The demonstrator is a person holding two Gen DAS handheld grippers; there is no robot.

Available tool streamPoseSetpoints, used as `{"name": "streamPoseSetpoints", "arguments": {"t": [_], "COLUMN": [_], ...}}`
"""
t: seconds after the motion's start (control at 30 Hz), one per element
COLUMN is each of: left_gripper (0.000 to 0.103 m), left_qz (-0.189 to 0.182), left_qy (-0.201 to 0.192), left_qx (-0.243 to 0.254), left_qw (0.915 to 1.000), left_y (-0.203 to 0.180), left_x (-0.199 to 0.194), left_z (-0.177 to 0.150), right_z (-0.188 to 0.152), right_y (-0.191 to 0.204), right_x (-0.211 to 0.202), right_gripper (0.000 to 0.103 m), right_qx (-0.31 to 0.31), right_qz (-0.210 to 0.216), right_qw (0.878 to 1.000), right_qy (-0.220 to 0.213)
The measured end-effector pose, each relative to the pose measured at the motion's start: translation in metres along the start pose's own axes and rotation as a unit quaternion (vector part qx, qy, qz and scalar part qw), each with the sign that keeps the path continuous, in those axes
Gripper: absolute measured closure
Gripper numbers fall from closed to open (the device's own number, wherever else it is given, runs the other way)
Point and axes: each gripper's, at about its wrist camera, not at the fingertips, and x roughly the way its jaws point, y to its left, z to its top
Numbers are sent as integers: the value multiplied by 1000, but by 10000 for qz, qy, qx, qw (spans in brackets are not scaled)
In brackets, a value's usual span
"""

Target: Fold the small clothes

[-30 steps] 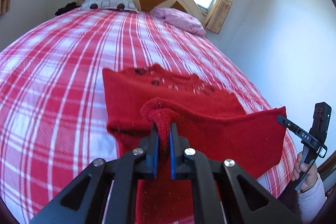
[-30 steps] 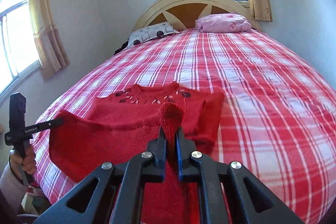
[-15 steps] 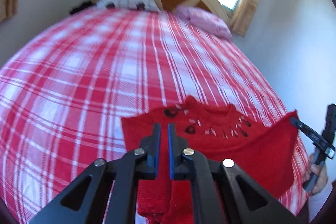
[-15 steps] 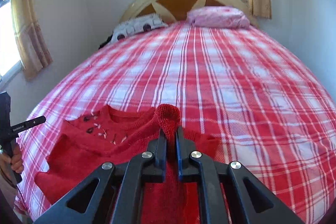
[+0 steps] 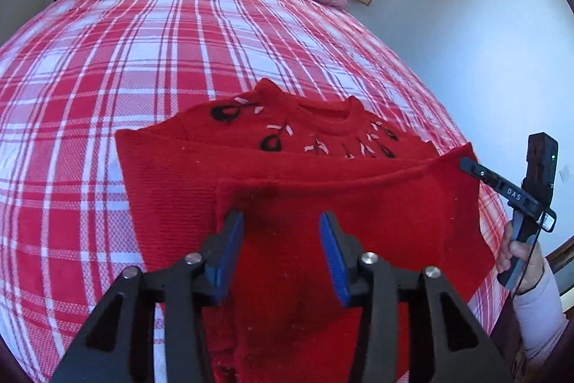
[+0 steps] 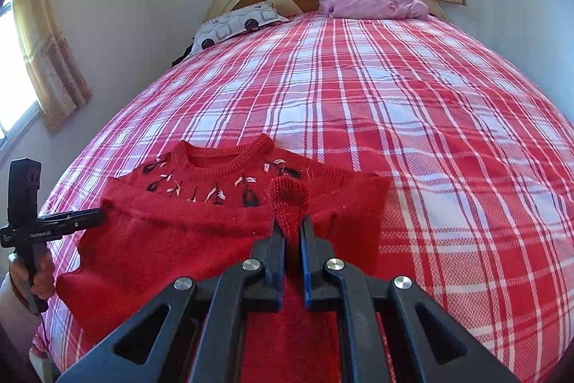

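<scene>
A red sweater (image 5: 323,203) is laid on the bed (image 5: 143,42), its bottom folded up.
It looks soft and floppy, so edges are best pinched. The left gripper (image 5: 281,250) is spread wide, holding nothing; the right gripper (image 6: 292,246) is pinched on a fold.

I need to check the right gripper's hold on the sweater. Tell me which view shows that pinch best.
The right wrist view: the right gripper is shut on a bunched fold of the red sweater, seen close. The left wrist view shows it only from the side, small, at the sweater's far corner.
</scene>
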Motion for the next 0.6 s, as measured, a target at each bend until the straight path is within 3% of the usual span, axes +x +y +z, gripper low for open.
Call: {"name": "streamPoseSetpoints", "arguments": {"t": [0.03,0.13,0.3,0.4,0.43,0.47,0.6], "left_gripper": [56,38,38,54,72,83,88], "left_qz": [163,591,895,1097,1131,1144,979], "left_qy": [-36,-163,168,63,15,-24,-60], "left_qx": [62,276,399,530,553,537,408], "left_qw": [9998,9977,9950,9925,9920,9920,9943], "left_y": [-1,-5,-5,-9,-10,-9,-4], "left_x": [-3,-8,16,19,15,13,7], "left_z": [1,0,-6,-9,-9,-8,-7], "right_z": [-1,-2,-6,-10,-10,-11,-14], "right_y": [-1,-3,-8,-10,-11,-12,-14], "right_x": [-1,-2,0,1,2,1,-3], "right_gripper": [96,96,96,96,96,96,96], "right_qx": [18,10,89,146,153,153,231], "right_qz": [12,25,54,45,37,17,10], "right_qw": [10000,10000,9999,9999,9999,9999,9997], "right_qy": [-10,-21,-11,5,16,22,7]}}
